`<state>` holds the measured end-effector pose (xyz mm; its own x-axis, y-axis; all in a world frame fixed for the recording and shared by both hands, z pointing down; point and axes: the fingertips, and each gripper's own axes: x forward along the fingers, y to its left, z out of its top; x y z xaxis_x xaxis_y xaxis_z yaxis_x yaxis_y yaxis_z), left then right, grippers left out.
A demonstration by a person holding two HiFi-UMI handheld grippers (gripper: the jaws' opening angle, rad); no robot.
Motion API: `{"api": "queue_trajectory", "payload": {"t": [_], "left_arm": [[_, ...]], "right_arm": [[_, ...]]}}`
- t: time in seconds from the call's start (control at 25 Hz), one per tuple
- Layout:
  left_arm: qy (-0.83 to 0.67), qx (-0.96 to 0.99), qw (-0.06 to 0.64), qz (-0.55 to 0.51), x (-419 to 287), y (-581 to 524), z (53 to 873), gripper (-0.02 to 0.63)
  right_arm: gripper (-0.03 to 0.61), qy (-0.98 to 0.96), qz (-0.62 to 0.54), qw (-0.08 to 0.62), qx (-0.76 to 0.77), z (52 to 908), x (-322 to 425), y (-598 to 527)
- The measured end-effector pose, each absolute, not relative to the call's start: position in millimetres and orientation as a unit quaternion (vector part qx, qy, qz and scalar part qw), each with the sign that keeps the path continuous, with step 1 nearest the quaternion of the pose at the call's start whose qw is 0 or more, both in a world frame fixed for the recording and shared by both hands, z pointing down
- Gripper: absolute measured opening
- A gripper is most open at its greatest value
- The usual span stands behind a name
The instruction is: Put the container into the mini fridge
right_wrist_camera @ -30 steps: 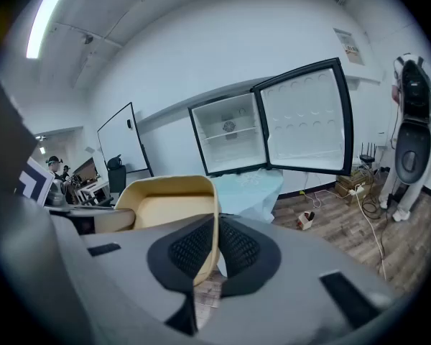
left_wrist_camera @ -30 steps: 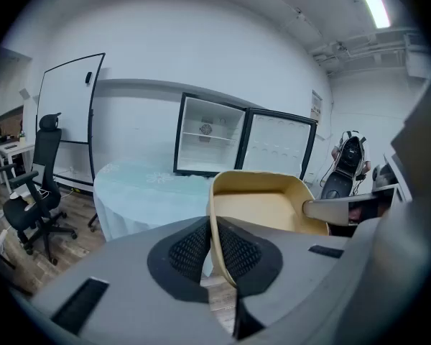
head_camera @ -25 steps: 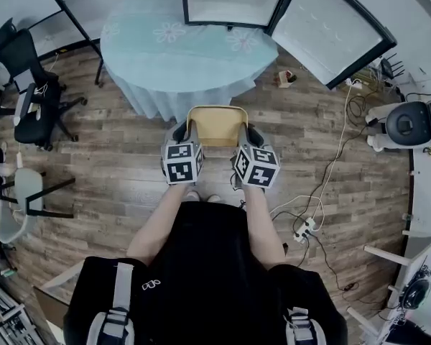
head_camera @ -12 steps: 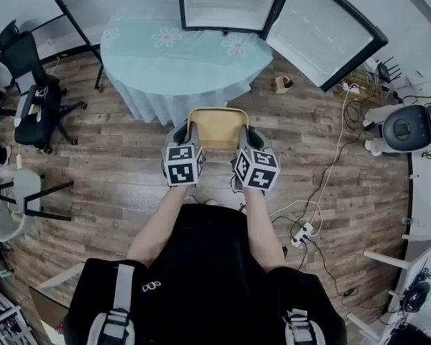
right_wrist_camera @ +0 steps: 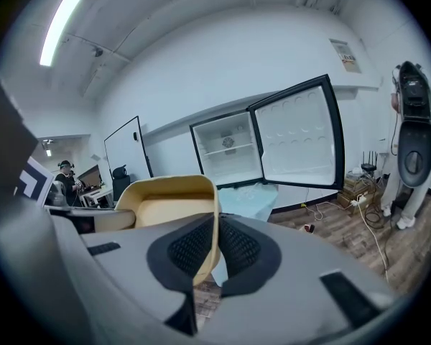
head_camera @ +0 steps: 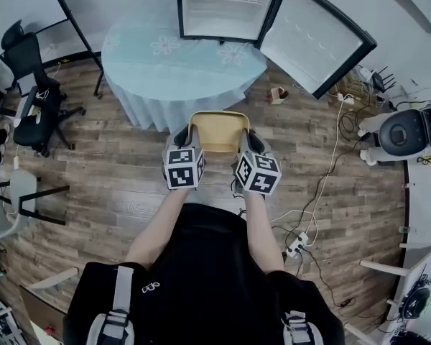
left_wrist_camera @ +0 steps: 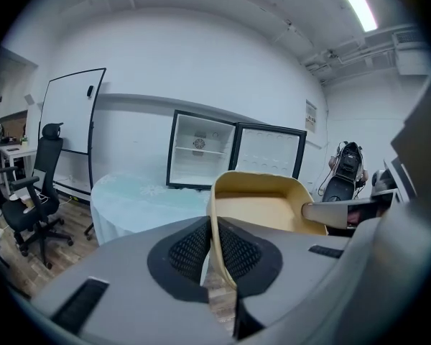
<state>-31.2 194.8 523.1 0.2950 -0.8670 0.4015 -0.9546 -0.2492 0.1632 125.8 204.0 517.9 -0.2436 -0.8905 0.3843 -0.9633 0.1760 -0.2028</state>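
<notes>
Left gripper (head_camera: pixel 180 135) clamped on left wall of tan container (head_camera: pixel 217 129). Container held in air over wood floor (head_camera: pixel 115 185), short of cloth-covered round table (head_camera: pixel 179 60). Right gripper (head_camera: pixel 252 139) clamped on right wall. Mini fridge (head_camera: pixel 219 20) at table's far side, door (head_camera: pixel 316 38) swung open right.

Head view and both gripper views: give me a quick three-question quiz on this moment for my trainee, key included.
1. What does the mini fridge stand on?
2. True or false: its door is shut.
3. How do the left gripper and the right gripper hold the container?
A) each is shut on one side wall
B) both pinch the front rim
C) only the left one holds it

Key:
1. The round table with the pale blue cloth.
2. False: it stands wide open.
3. A
</notes>
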Motion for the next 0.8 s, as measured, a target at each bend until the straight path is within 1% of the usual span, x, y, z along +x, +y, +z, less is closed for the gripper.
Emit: {"api": "queue_trajectory", "payload": {"t": [0.16, 0.36, 0.8], "left_arm": [[-0.587, 0.781, 0.184, 0.104, -35.7, 181.8, 513.6, 0.008], [-0.587, 0.779, 0.193, 0.103, -32.2, 158.7, 522.7, 0.009], [-0.604, 0.763, 0.21, 0.094, -52.9, 58.7, 531.5, 0.009]], "right_arm": [[0.023, -0.767, 0.194, 0.083, 0.605, 509.3, 121.3, 190.8], [0.023, -0.771, 0.194, 0.089, 0.6, 515.1, 124.7, 165.0], [0.023, -0.781, 0.191, 0.104, 0.585, 521.4, 104.2, 57.4]]}}
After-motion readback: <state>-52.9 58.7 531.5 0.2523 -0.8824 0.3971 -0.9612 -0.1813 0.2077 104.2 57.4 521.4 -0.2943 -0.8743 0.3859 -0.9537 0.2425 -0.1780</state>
